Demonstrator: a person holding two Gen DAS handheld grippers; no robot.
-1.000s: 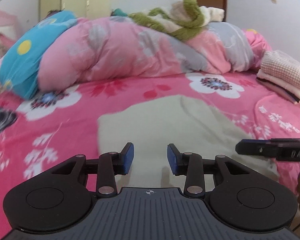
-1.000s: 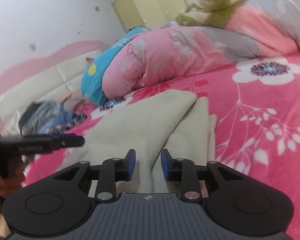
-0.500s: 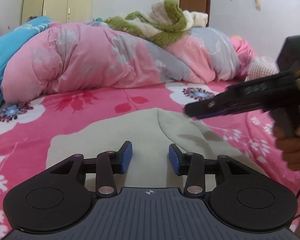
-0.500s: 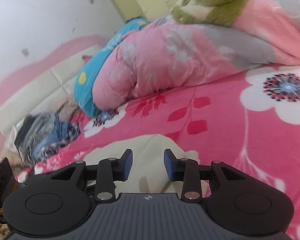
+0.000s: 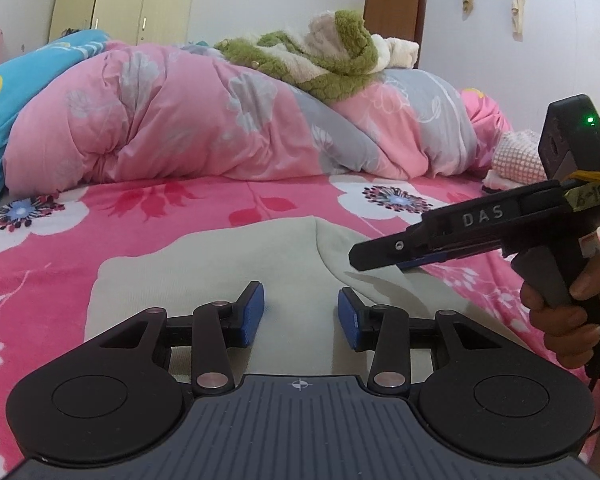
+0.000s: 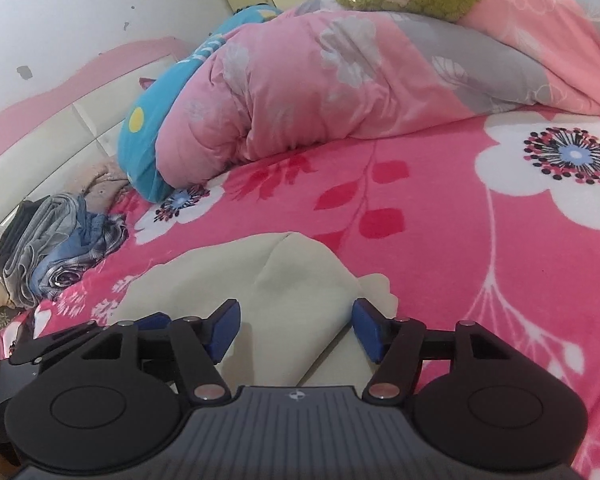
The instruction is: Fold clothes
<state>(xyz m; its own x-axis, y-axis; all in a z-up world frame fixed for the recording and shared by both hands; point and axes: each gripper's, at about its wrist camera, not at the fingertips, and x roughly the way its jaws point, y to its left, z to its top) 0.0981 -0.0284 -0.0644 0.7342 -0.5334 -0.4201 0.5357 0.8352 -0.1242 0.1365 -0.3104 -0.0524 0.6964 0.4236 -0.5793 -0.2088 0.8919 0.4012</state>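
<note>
A cream garment (image 5: pixel 220 264) lies flat on the pink flowered bedspread (image 5: pixel 180 208), with a fold ridge running down its middle. My left gripper (image 5: pixel 301 316) hovers open just over its near part, nothing between the blue pads. In the left wrist view the right gripper (image 5: pixel 380 260) comes in from the right, held by a hand (image 5: pixel 564 320), its tip over the garment's right side. The right wrist view shows the same cream garment (image 6: pixel 236 280) with my right gripper (image 6: pixel 296 332) open above its folded edge, and the left gripper's tip (image 6: pixel 32 354) at lower left.
A rolled pink and grey quilt (image 5: pixel 220 120) with a green fleece (image 5: pixel 332 64) on top runs along the back. Folded clothes (image 5: pixel 512 164) sit at the far right. A heap of blue and grey clothes (image 6: pixel 56 248) lies by the headboard (image 6: pixel 40 148).
The right gripper has dropped lower and nearer the garment and its jaws have opened wider. The left gripper has stayed open over the near part and tilted up slightly.
</note>
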